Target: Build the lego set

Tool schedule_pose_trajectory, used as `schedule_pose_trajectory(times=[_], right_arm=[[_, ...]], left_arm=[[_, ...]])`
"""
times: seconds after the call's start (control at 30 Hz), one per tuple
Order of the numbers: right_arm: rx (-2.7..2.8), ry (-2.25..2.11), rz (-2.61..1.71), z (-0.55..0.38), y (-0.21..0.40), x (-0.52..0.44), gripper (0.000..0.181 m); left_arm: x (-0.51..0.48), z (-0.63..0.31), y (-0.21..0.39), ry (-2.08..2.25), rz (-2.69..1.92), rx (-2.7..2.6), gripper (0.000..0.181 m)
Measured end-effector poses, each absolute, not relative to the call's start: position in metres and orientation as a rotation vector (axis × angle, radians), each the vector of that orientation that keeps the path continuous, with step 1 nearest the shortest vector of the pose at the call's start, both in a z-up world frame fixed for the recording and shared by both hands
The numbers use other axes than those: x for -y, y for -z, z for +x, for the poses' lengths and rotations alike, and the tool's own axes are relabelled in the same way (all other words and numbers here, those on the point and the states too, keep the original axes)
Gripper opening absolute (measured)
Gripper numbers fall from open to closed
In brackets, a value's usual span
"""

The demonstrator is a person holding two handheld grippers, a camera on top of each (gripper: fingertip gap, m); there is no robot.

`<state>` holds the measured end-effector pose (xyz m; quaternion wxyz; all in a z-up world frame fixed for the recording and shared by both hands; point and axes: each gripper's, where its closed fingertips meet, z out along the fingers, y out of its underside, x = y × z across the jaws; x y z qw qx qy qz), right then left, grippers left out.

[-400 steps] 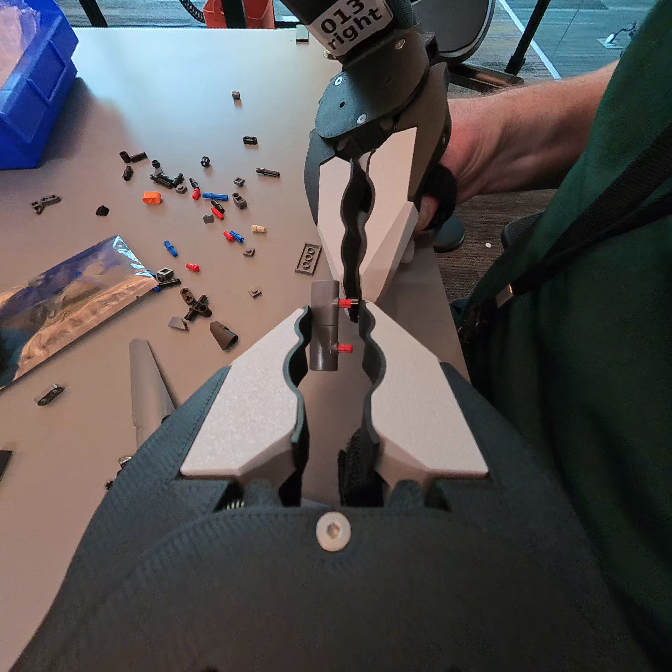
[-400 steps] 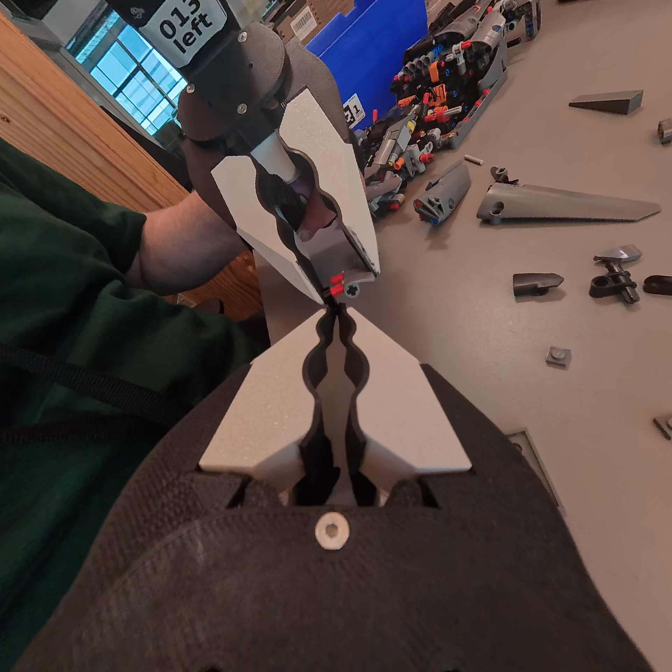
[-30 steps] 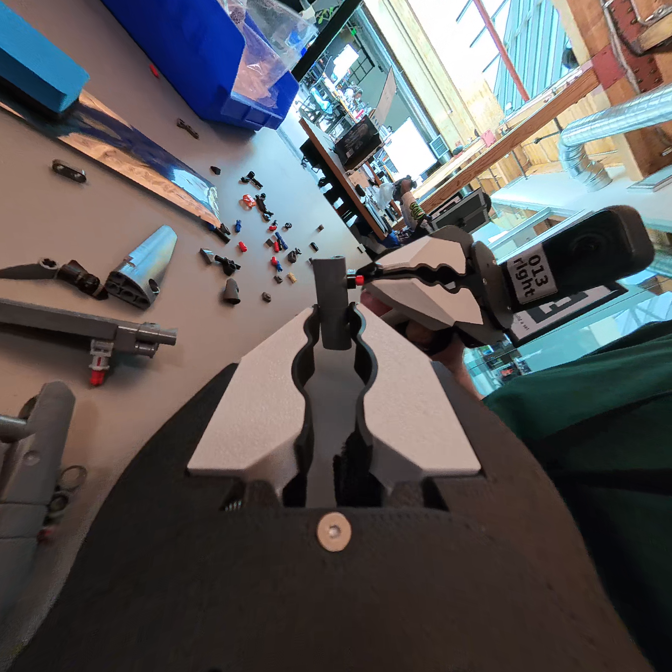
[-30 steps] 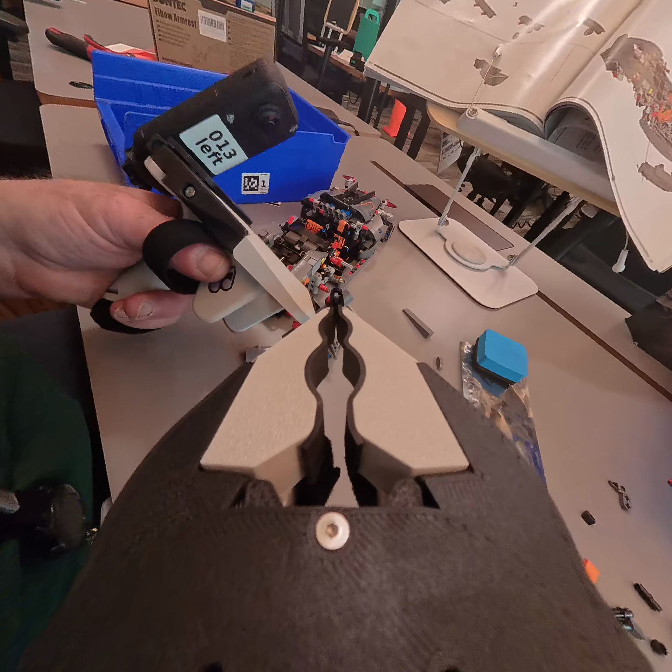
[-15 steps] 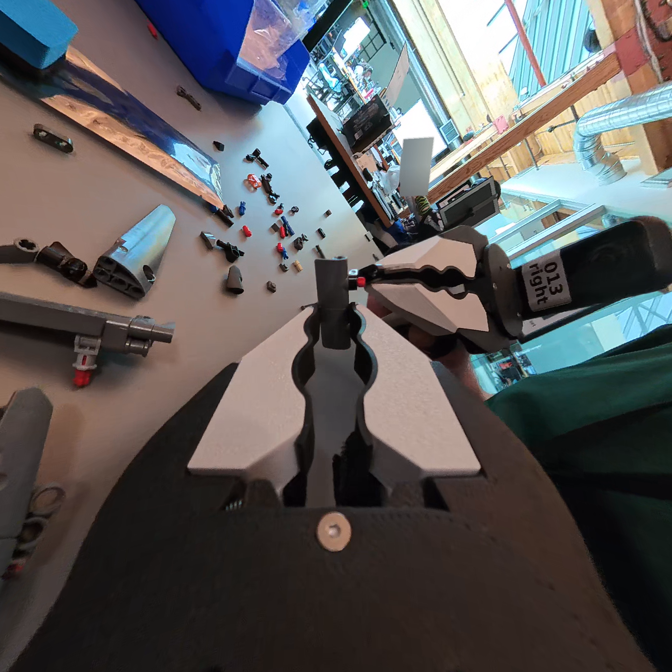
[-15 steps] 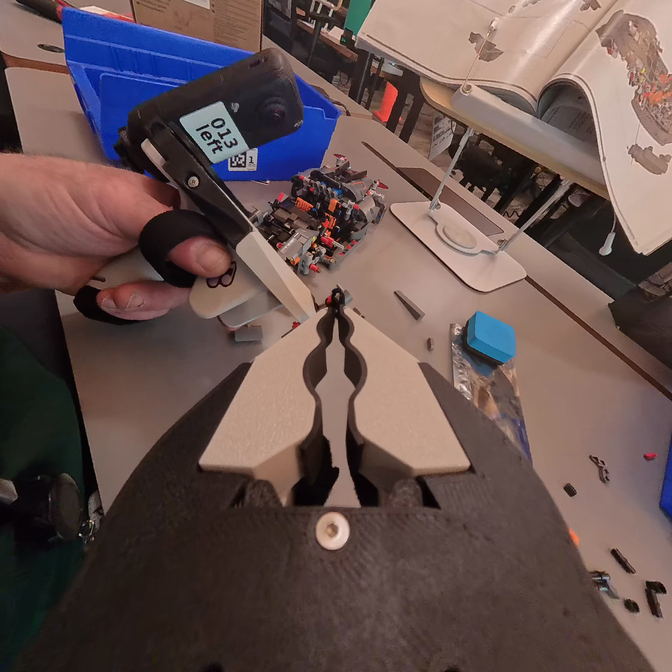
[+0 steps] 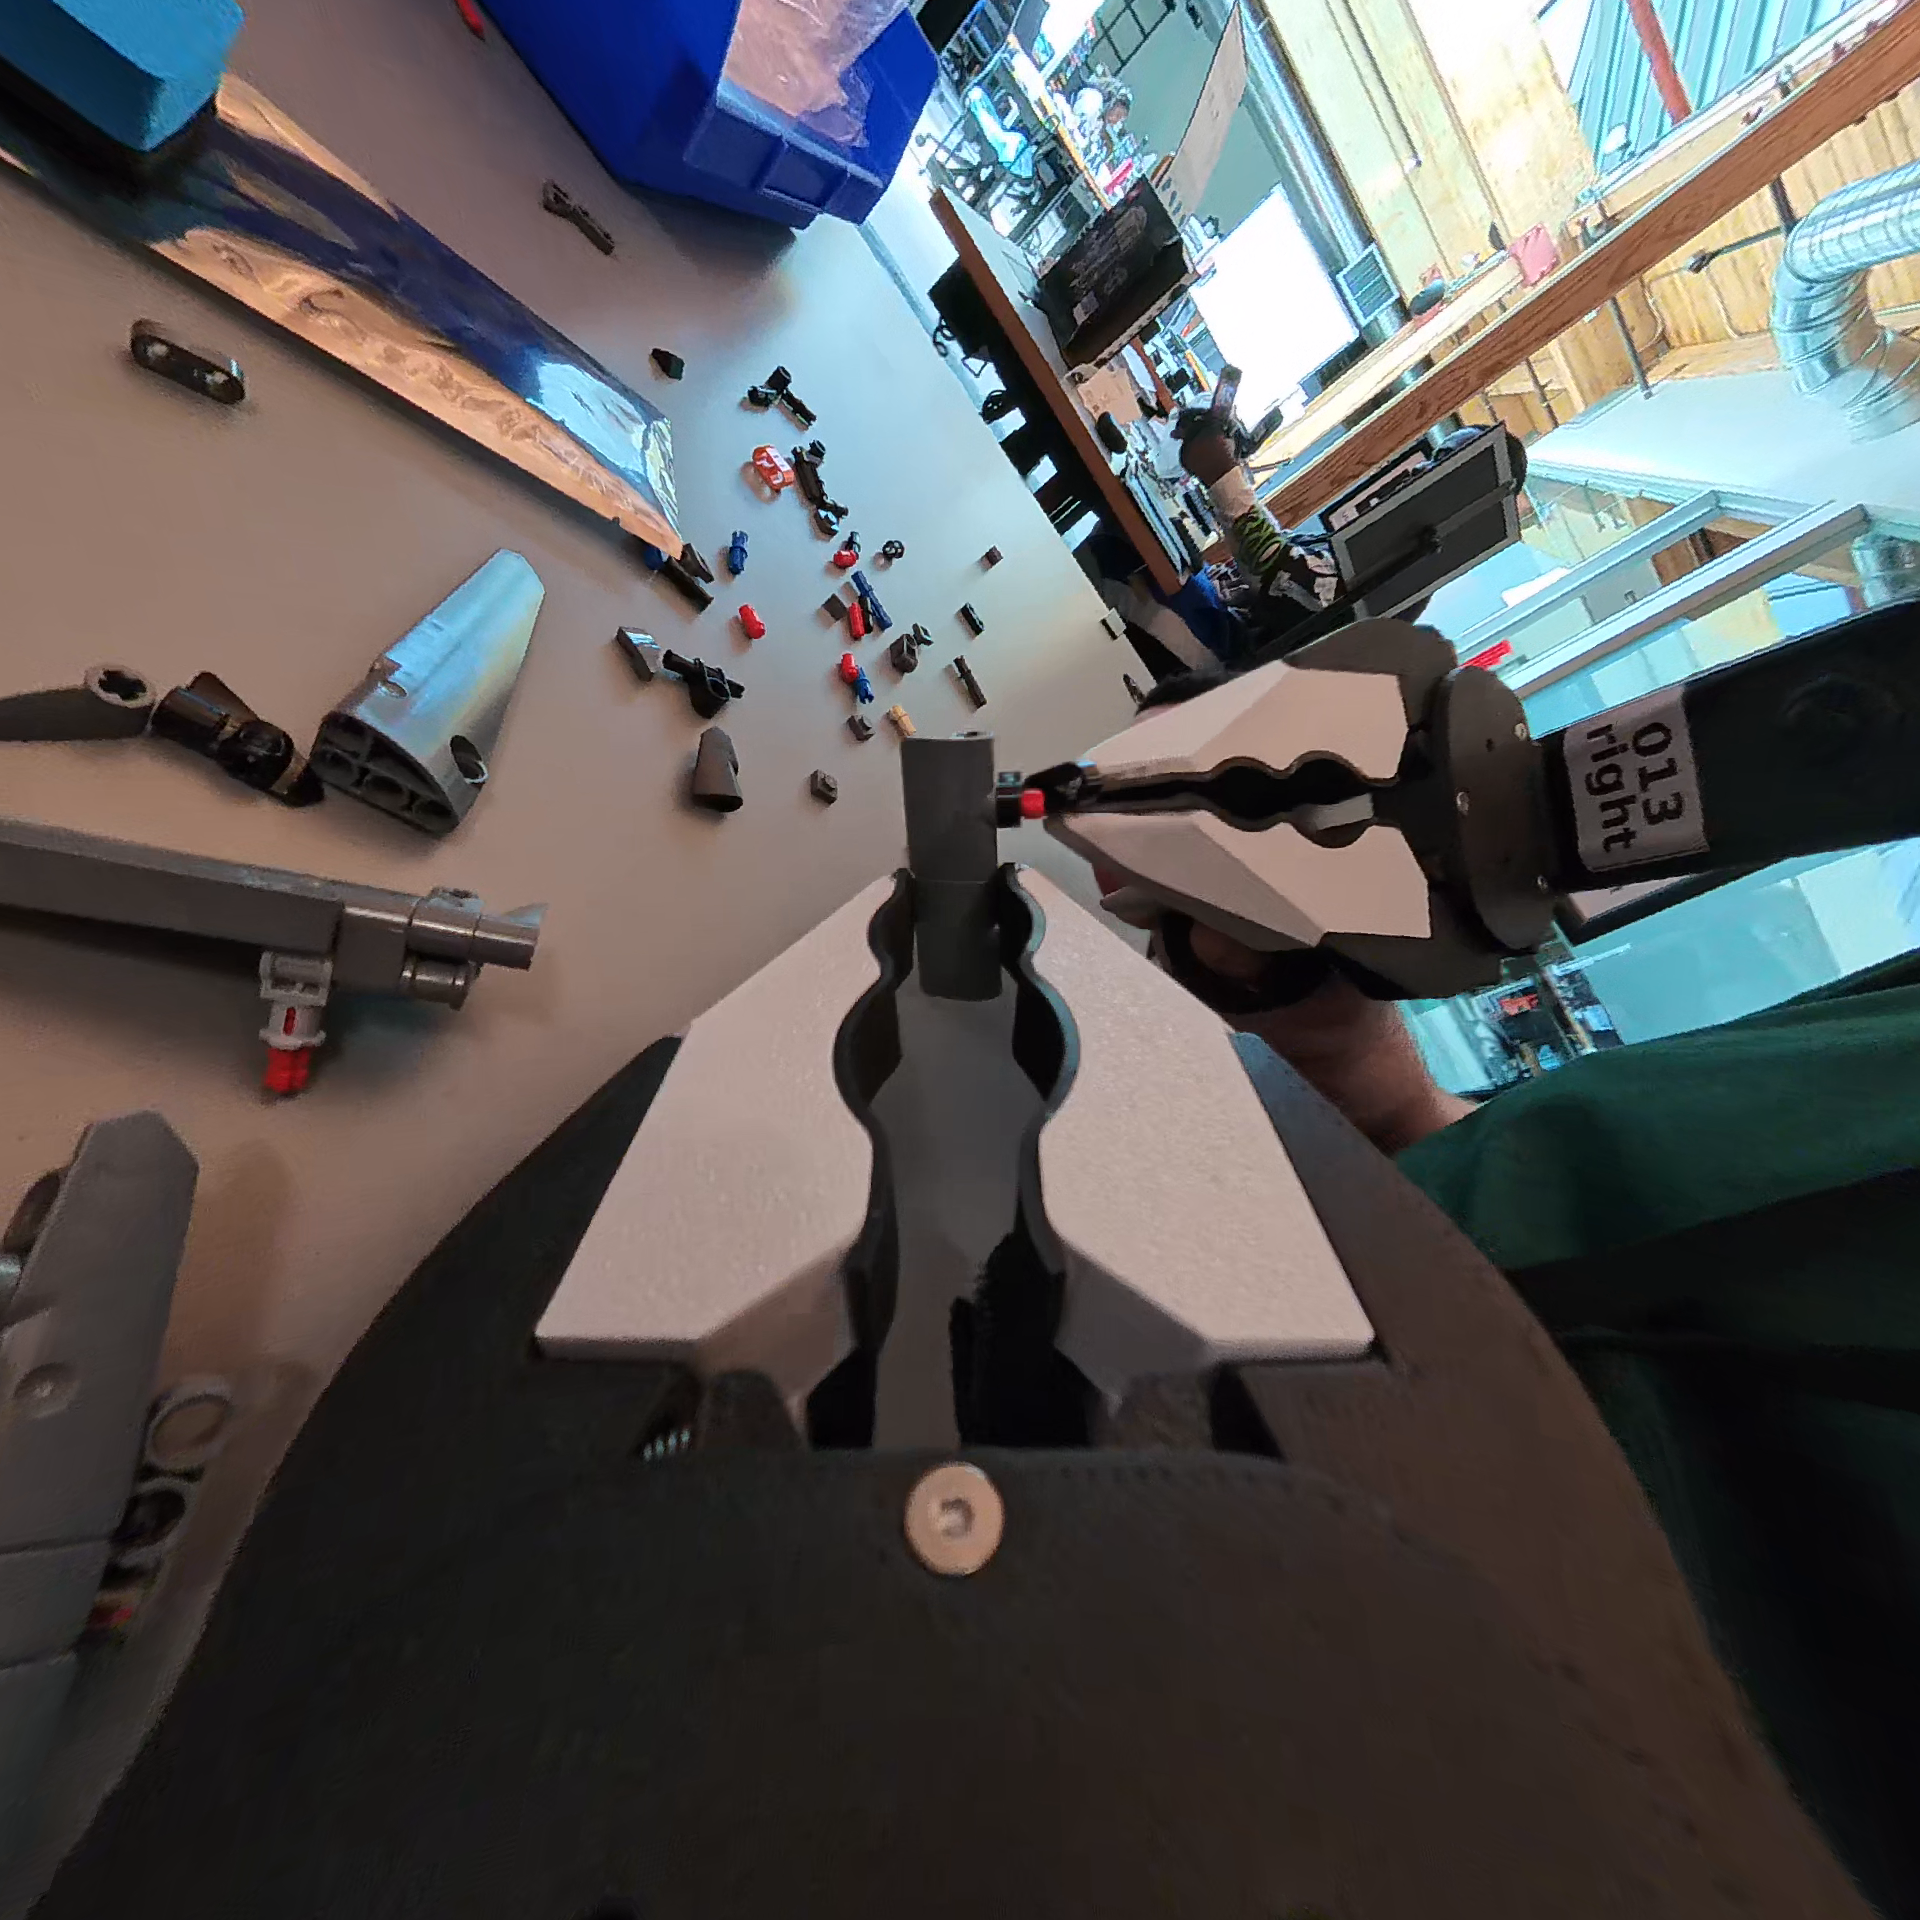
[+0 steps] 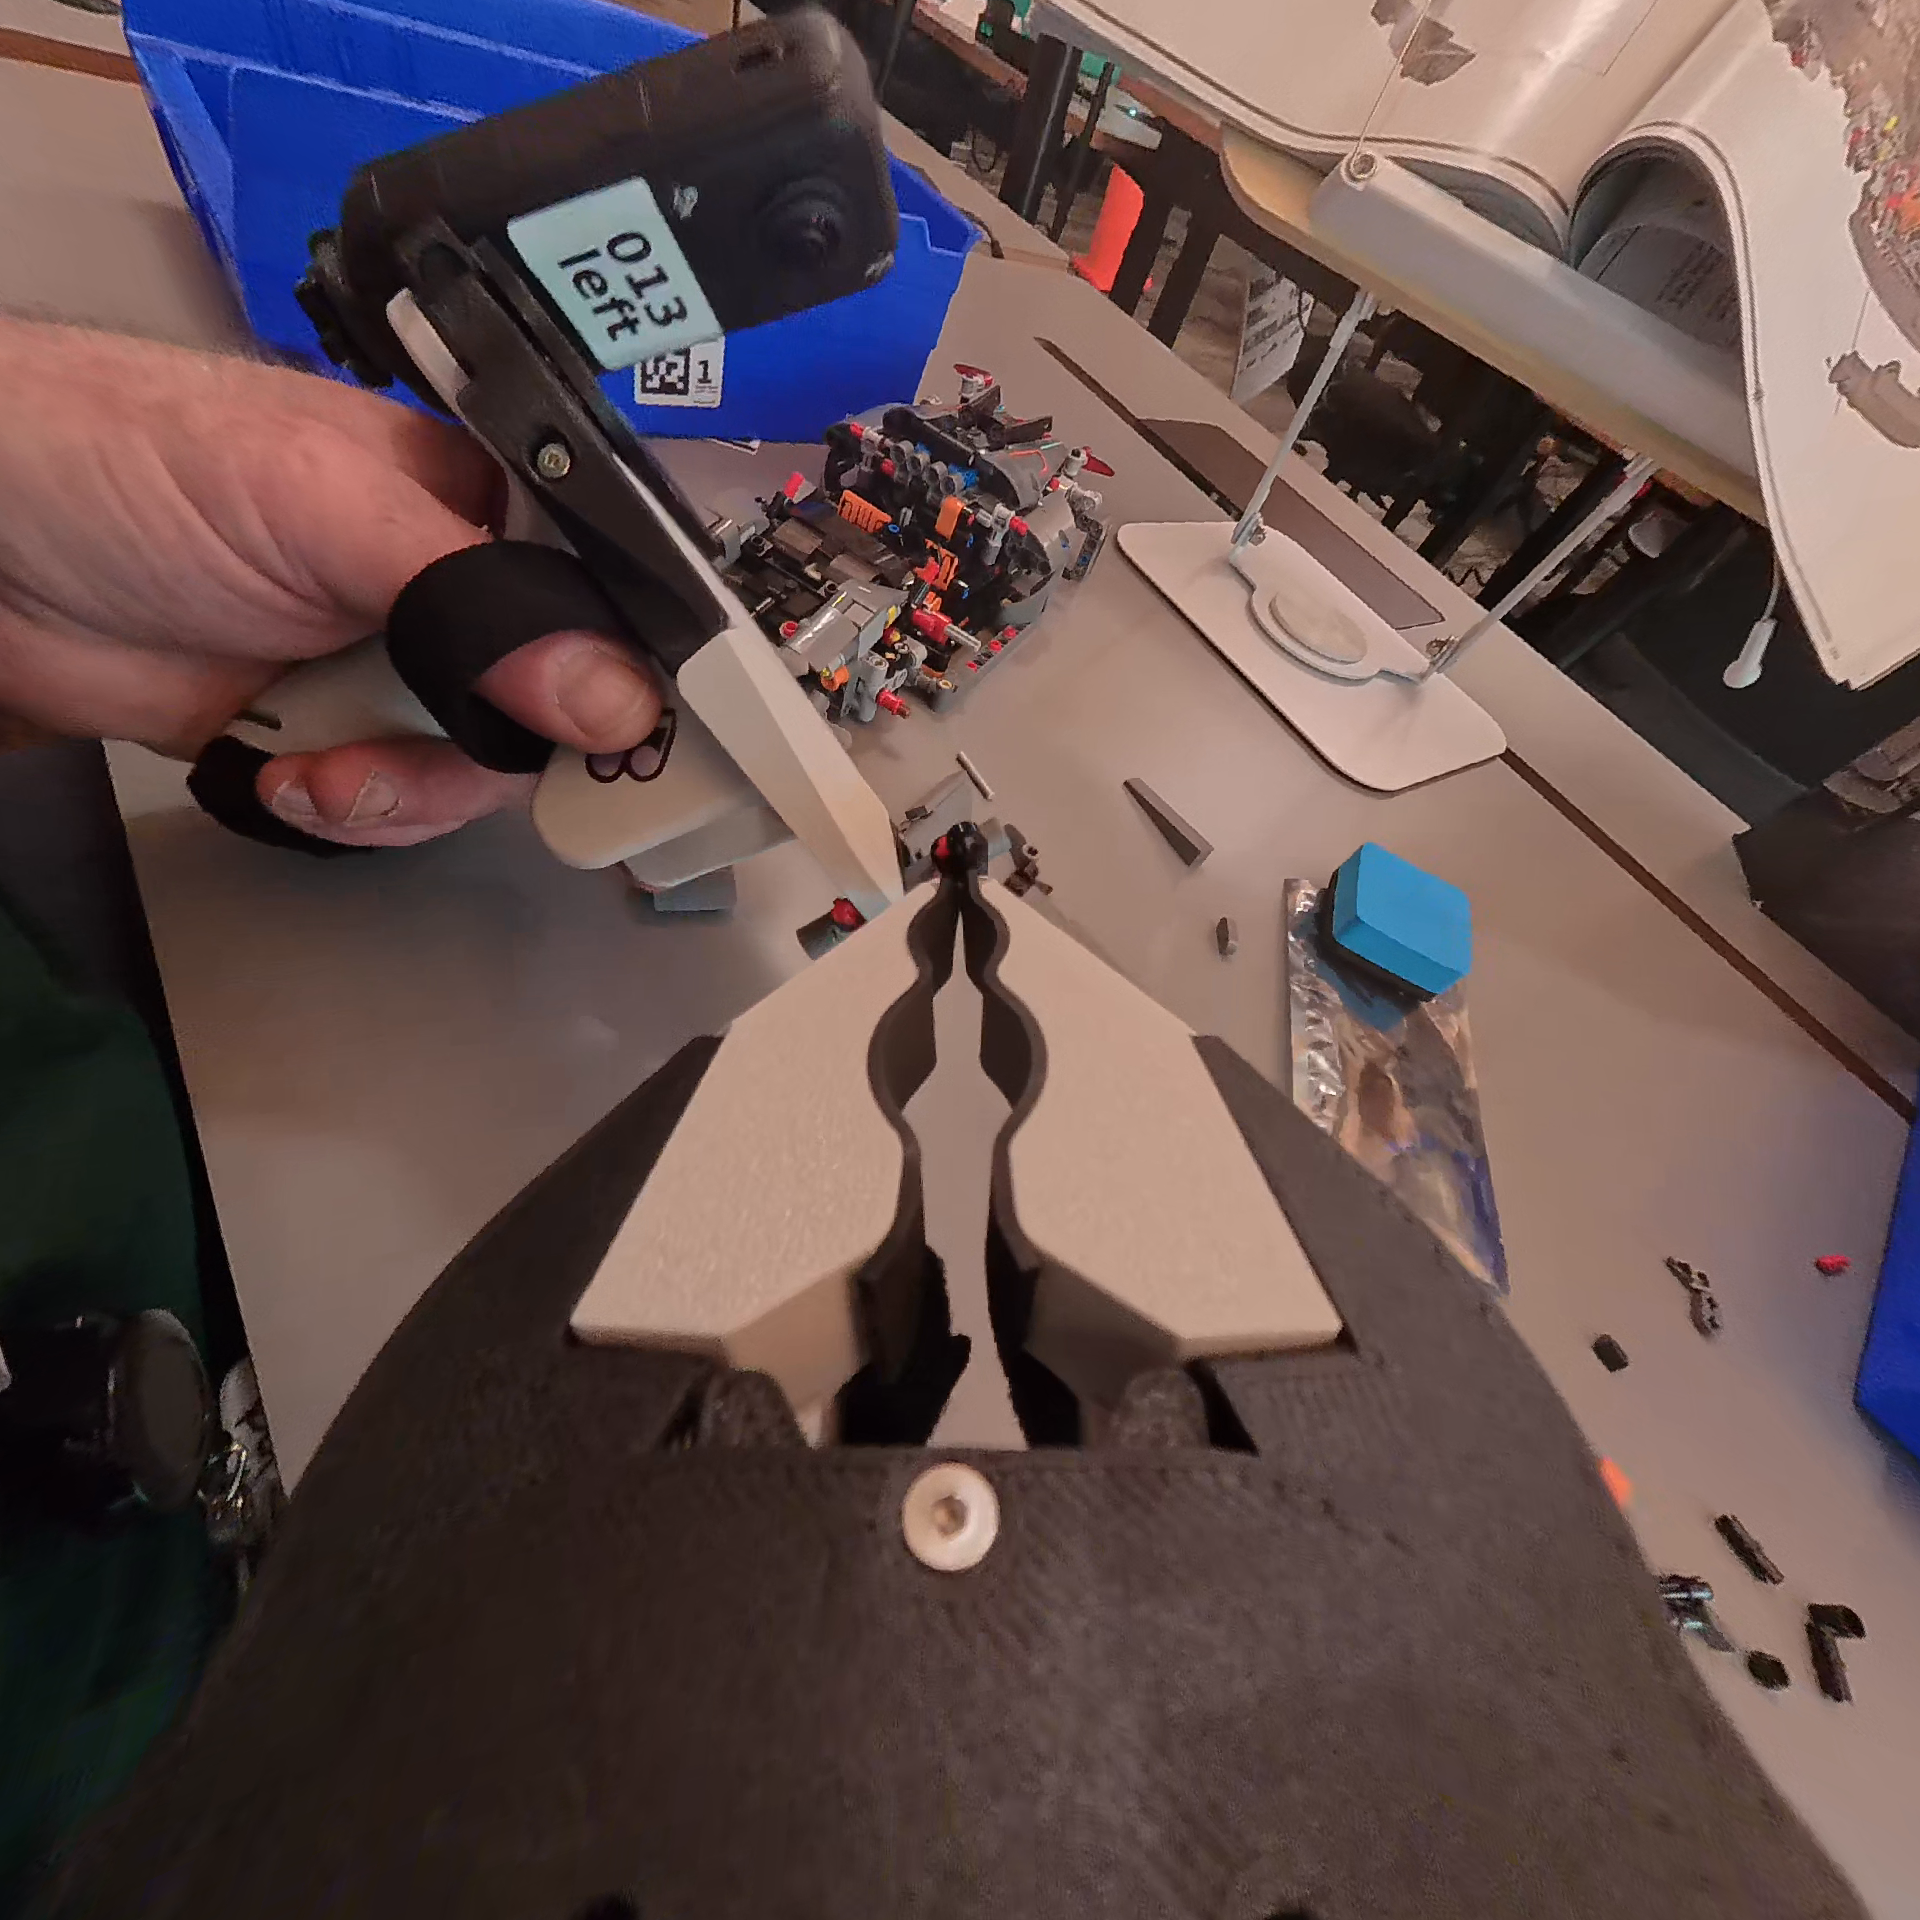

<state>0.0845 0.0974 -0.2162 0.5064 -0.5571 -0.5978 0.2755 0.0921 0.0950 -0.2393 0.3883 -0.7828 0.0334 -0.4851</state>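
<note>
Centre frame in the left wrist view, the left gripper (image 7: 951,894) has its jaws clenched on a dark grey connector tube (image 7: 948,831), upright and held above the bench (image 7: 260,1122). From the right edge comes the right gripper (image 7: 1070,795), jaws pinched on a small red-and-black pin (image 7: 1023,802) whose tip sits right at the tube's side — touching or a hair off, hard to tell. Loose pieces scatter across the upper middle, near the bench's far edge; a long grey beam (image 7: 208,914) lies at mid left. In the right wrist view, the half-built model (image 8: 914,561) sits upper centre, a blue block (image 8: 1397,920) at right — bare bench lies lower left.
</note>
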Motion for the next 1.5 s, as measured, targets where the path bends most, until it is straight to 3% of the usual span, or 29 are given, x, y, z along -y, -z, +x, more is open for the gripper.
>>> schedule_pose_trajectory(times=[0.03,1.23,1.5], right_arm=[[1.445,-0.665,-1.345,0.085,0.218,-0.097,0.0],[1.661,-0.348,-1.33,0.092,0.268,-0.091,0.0],[1.652,-0.356,-1.35,0.093,0.274,-0.092,0.0]], left_arm=[[-0.095,0.092,0.241,1.217,-2.002,-0.097,0.013],[-0.09,0.087,0.294,0.523,-2.356,-0.575,0.013],[-0.09,0.092,0.3,0.523,-2.359,-0.638,0.021]])
